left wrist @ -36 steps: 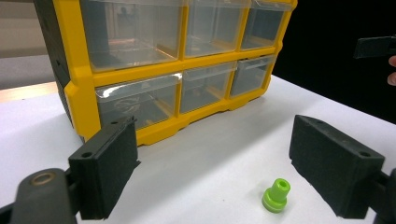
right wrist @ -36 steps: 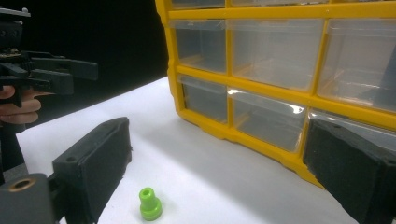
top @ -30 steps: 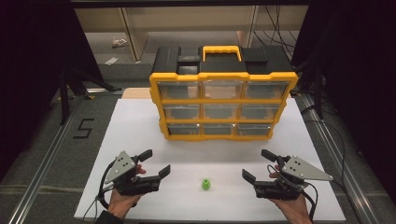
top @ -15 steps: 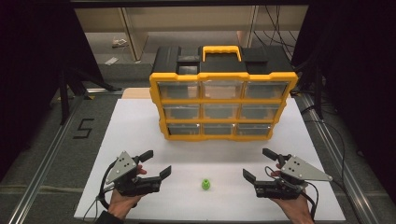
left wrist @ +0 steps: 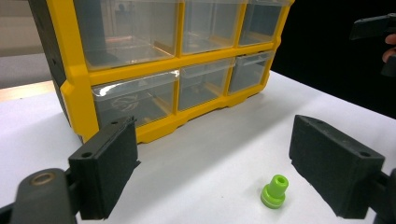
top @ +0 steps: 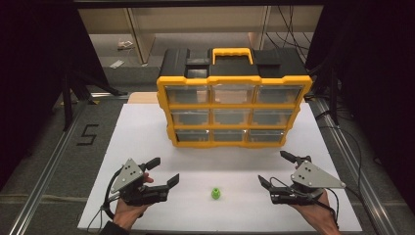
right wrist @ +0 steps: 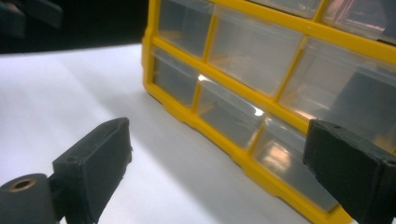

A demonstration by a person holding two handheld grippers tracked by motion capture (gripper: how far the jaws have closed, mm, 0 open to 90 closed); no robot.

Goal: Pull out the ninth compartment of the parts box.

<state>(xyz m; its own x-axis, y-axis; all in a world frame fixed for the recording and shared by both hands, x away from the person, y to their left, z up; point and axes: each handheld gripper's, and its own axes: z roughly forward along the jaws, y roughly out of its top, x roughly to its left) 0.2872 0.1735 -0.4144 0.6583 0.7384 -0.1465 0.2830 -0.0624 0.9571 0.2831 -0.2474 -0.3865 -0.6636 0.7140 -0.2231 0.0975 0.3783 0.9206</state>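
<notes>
A yellow and black organizer (top: 233,105) with clear drawers stands upright on the white board, its drawers all pushed in. A small green plug (top: 216,193) rests on the board near the front edge, between my two hands. My left gripper (top: 164,171) is open at the plug's left, nothing between its jaws; in the left gripper view (left wrist: 215,163) the green plug (left wrist: 274,190) lies near the right jaw and the organizer (left wrist: 159,60) stands beyond. My right gripper (top: 276,169) is open to the right of the plug, empty, and in the right gripper view (right wrist: 217,163) faces the organizer's (right wrist: 261,79) lower drawers.
The white board (top: 137,132) covers the middle of a grey table with metal rails (top: 44,171) along both sides. A "5" mark (top: 87,134) sits on the grey surface at the left. Cables (top: 337,122) trail at the right.
Both hands have barely shifted; the right gripper has drifted slightly. The plug and the organizer have not moved.
</notes>
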